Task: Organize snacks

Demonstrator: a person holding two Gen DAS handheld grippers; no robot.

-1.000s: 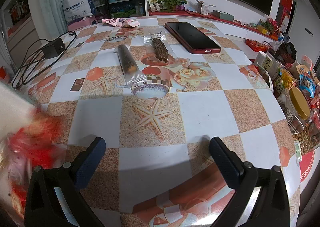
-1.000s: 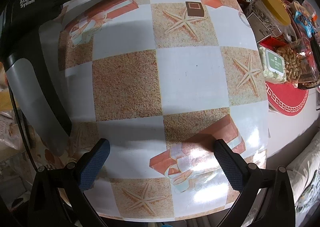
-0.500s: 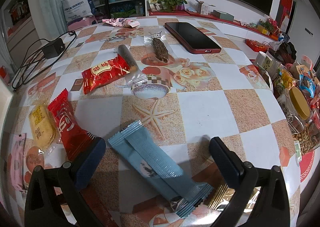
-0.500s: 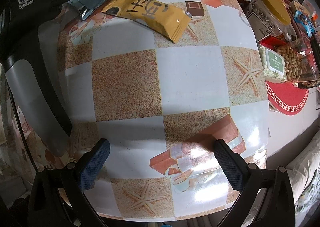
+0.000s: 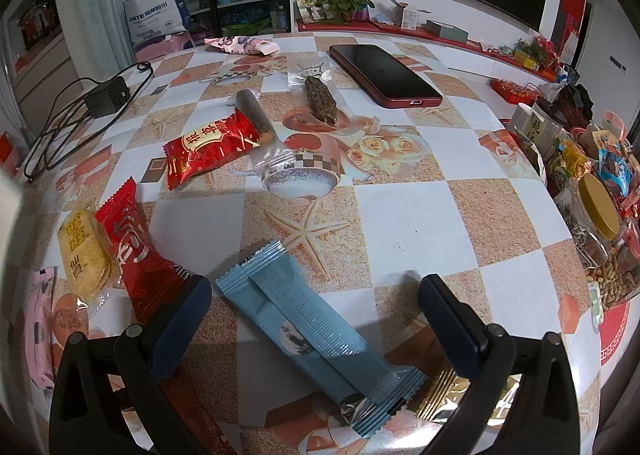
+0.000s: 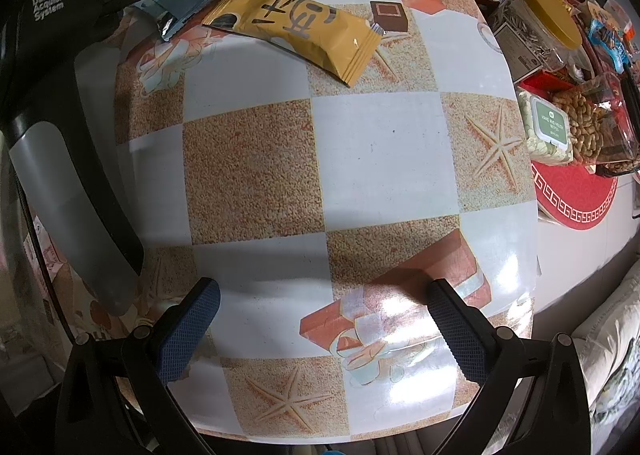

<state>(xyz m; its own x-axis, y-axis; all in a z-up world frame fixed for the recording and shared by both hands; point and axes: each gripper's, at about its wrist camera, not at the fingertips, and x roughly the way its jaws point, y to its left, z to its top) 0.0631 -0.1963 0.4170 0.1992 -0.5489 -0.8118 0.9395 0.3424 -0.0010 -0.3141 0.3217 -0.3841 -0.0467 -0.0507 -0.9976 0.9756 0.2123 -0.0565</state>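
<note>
Both tongs spread wide and empty: left gripper point(image 5: 314, 295) over the blue wrapper point(image 5: 320, 331), right gripper point(image 6: 324, 299) above bare table point(image 6: 372, 143), yellow bar point(image 6: 296, 31) further off.

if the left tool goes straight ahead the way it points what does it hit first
Most likely the light blue snack packet, which lies between the open fingers of the left tool. How high the tool sits above the table is unclear.
</note>
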